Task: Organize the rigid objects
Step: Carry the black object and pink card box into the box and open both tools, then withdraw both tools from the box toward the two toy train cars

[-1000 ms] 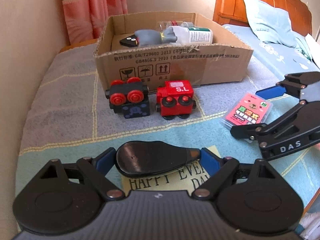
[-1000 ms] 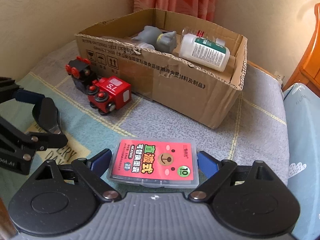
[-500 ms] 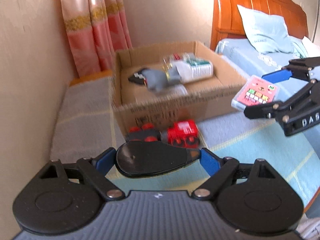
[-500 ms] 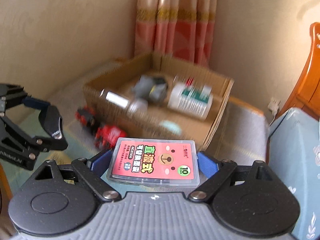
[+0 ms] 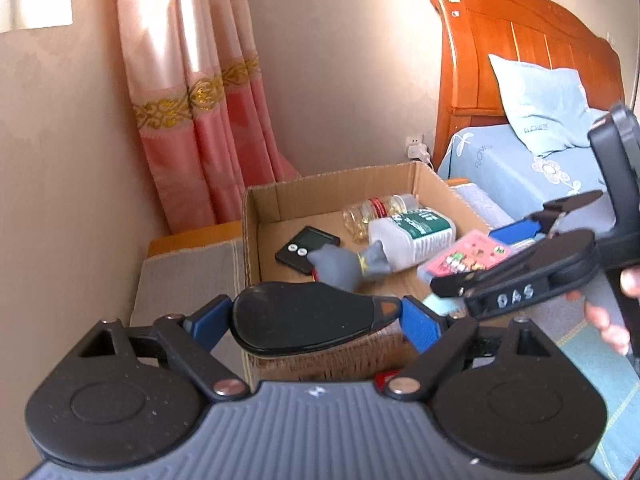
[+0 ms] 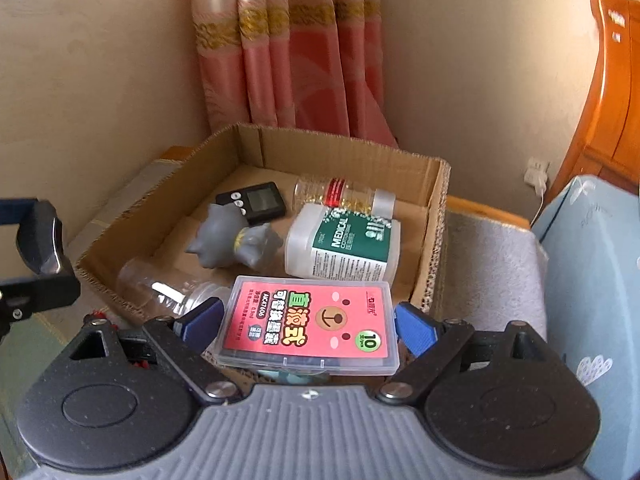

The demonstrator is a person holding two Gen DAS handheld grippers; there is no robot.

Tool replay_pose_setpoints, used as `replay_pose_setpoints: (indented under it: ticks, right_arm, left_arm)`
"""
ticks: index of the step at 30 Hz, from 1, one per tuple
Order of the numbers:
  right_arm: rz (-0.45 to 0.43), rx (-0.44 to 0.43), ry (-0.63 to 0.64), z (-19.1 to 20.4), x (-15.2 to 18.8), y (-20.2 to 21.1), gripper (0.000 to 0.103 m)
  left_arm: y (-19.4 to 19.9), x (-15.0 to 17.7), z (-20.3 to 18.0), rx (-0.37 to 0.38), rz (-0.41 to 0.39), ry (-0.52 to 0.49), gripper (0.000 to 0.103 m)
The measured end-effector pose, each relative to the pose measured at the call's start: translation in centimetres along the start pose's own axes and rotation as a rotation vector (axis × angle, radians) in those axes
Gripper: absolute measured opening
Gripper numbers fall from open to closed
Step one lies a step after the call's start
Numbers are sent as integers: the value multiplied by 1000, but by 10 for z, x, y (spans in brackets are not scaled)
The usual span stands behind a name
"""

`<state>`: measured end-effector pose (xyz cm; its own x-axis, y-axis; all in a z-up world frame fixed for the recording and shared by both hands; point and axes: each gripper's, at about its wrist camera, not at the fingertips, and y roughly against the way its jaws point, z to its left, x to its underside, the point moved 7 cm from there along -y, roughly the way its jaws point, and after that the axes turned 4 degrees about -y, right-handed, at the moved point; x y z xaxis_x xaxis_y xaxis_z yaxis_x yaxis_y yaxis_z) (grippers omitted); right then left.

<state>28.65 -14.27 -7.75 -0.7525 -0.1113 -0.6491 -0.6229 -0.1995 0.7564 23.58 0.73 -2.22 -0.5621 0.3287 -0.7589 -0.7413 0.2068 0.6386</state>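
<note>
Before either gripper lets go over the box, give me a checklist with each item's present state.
1. Left gripper clamped on the black oval object: ok.
2. Right gripper clamped on the pink card case: ok.
3. Both loads above the cardboard box: cannot tell.
4. Bare box floor free for a drop: ok, near the left wall.
5. Grey toy and white medical bottle lying settled: ok.

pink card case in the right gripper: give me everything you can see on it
The pink card case is a flat clear plastic box with a pink label: Chinese lettering, a bear face, a green "10" circle. It lies level between the right gripper's blue pads, clamped at its short ends and lifted clear, at the near rim of the cardboard box. Nothing else touches it.
</note>
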Motion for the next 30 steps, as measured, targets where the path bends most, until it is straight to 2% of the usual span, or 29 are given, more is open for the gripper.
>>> replay_pose_setpoints:
  ticks: [4, 6, 11, 19, 22, 27, 30]
  right_arm:
    - [-2, 42, 16, 4, -2, -10, 95]
    - [-6, 39, 12, 5, -4, -8, 103]
    - [-16, 30, -8, 4, -8, 1, 103]
    - [-18, 65, -9, -2, 3, 16, 103]
    - [-14, 71, -18, -5, 9, 22, 103]
    - [-33, 70, -20, -4, 14, 37, 103]
    - [-44, 59, -23, -1, 15, 46, 103]
  left_arm:
    - [-12, -11, 3, 1, 11, 1, 89]
    - [-16, -15, 3, -3, 12, -11, 89]
    - [-36, -38, 5, -8, 22, -27, 89]
    - [-102, -75, 5, 25, 65, 24, 89]
    - [-116, -84, 4, 3, 41, 22, 96]
    - [-105, -89, 4, -27, 28, -23, 98]
    - [-87, -84, 8, -23, 25, -3, 99]
